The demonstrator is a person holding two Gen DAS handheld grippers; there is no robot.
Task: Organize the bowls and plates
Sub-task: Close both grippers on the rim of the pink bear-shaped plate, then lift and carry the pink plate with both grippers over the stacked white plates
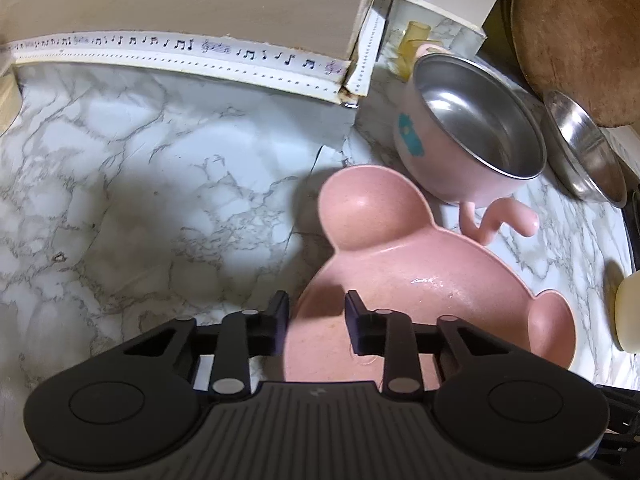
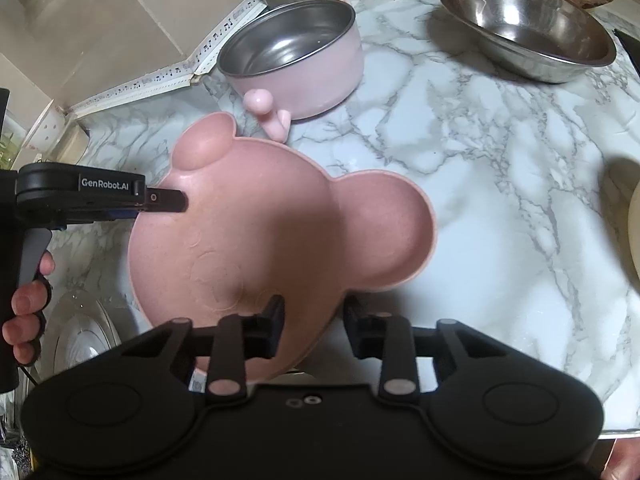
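A pink bear-shaped plate with two round ears (image 1: pixel 404 280) (image 2: pixel 260 232) is held over the marble counter. My left gripper (image 1: pixel 316 322) is shut on the plate's left rim; it also shows in the right wrist view (image 2: pixel 168 200). My right gripper (image 2: pixel 312 330) is open, its fingers straddling the plate's near edge. A pink steel-lined bowl with a curly handle (image 1: pixel 468 136) (image 2: pixel 296 56) stands behind the plate. A steel bowl (image 2: pixel 528 36) (image 1: pixel 584 148) sits at the far right.
A beige wall with music-note trim (image 1: pixel 200 52) bounds the marble counter (image 2: pixel 500 184) at the back. A round wooden board (image 1: pixel 580 36) leans at the far right. A cream object (image 1: pixel 628 312) lies at the right edge. Glass dishes (image 2: pixel 80 340) sit at lower left.
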